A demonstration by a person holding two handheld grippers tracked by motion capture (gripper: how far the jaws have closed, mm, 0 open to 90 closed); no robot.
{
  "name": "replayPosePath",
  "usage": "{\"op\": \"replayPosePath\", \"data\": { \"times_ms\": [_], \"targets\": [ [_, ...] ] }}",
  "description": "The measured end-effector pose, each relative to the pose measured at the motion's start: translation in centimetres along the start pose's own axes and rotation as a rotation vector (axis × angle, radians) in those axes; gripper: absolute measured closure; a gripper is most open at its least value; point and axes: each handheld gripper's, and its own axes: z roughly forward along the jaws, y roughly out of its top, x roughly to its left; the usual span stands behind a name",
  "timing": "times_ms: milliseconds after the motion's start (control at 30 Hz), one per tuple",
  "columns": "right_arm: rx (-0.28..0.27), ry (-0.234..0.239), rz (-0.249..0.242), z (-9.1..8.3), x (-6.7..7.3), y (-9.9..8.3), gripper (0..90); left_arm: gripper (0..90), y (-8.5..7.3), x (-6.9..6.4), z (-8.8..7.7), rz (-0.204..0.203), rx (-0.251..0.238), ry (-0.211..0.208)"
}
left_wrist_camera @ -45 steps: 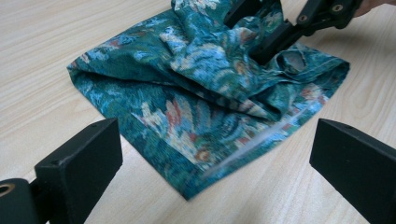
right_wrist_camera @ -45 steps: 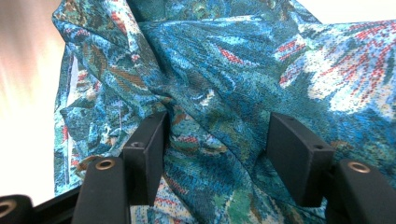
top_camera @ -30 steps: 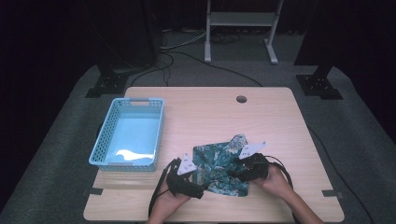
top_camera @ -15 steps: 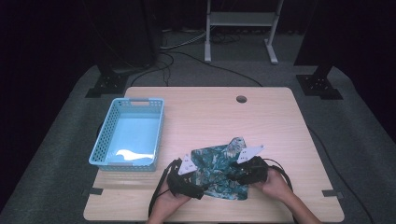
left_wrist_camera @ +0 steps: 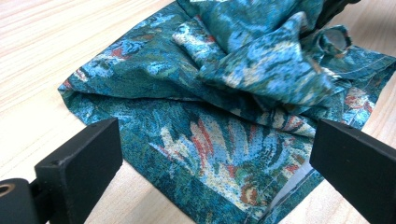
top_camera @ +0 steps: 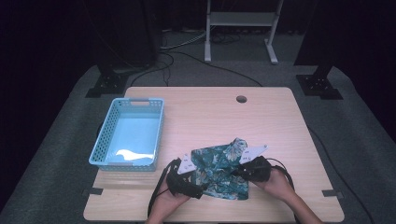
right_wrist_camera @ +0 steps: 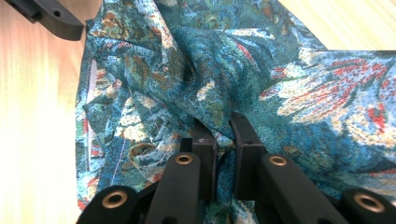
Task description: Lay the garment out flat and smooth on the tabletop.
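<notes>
**A:** What is lying under the grippers?

**B:** A pale wooden table (top_camera: 280, 121) is spreading out ahead of both grippers, with a round cable hole (top_camera: 241, 99) sitting far beyond them near the back edge. Well off to the left of the left gripper, a light blue plastic basket (top_camera: 109, 128) is standing on the tabletop.

**A:** And the thing being handled?

**B:** A teal floral-print cloth (top_camera: 219, 168) is lying bunched and partly folded on the table, right between the two grippers. In the left gripper view the cloth (left_wrist_camera: 224, 154) is resting flat just ahead of the jaws, with a rumpled heap rising farther out. In the right gripper view the cloth (right_wrist_camera: 233, 70) is crowding right up around the jaws.

**A:** How is the left gripper standing?

**B:** The left gripper (top_camera: 198, 189) is sitting at the cloth's near left corner with its jaws spread wide. The folded hem is lying in the gap between them, and the pads are not pressing on it.

**A:** And the right one?

**B:** The right gripper (top_camera: 238, 171) is sitting at the cloth's right side. Its jaws have just been closing and are now standing narrow, pinching a ridge of the fabric between the pads (right_wrist_camera: 219, 135). A jaw of the left gripper is showing at the top left corner of the right gripper view, just across the cloth.
</notes>
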Motion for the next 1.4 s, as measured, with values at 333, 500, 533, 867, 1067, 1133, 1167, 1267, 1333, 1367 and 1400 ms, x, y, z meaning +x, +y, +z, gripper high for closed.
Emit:
{"op": "replayPosePath", "data": {
  "times_ms": [333,500,533,867,1067,1133,1167,1267,1333,1367,1400],
  "targets": [
    [-0.012,-0.018,-0.010,-2.8,-0.3,0.4,84.8,1.6,0.1,0.0,-0.1,0.004,-0.004,0.001],
    [-0.016,-0.030,0.001,-4.0,-0.6,0.1,84.9,1.6,0.1,0.0,-0.2,0.003,-0.006,0.001],
    [-0.015,-0.034,0.002,-4.3,-0.6,0.0,84.8,1.6,0.2,0.0,-0.2,0.004,-0.004,0.002],
    [0.022,-0.080,0.016,-7.1,-1.2,-1.6,84.8,1.6,0.2,-0.1,-0.3,0.004,-0.009,0.003],
    [0.041,-0.101,0.040,-8.6,-1.6,-2.8,84.8,1.6,0.3,-0.2,-0.3,0.004,-0.010,0.002],
    [0.052,-0.112,0.045,-9.1,-1.8,-3.4,84.7,1.6,0.3,-0.2,-0.2,0.005,-0.008,0.002],
    [0.057,-0.116,0.055,-9.4,-1.9,-3.8,84.6,1.6,0.2,-0.2,-0.2,0.006,-0.008,0.002],
    [0.066,-0.122,0.078,-10.0,-2.3,-5.0,84.3,1.6,0.2,-0.3,-0.1,0.005,-0.006,0.001],
    [0.082,-0.127,0.096,-10.4,-2.6,-6.1,83.6,1.6,0.2,-0.3,-0.1,0.007,-0.004,-0.001],
    [0.085,-0.121,0.110,-10.5,-2.7,-6.7,83.3,1.6,0.2,-0.3,0.0,0.006,-0.004,-0.003],
    [0.090,-0.118,0.121,-10.5,-2.9,-7.2,82.7,1.6,0.2,-0.3,0.0,0.005,-0.005,-0.005]
  ]
}}
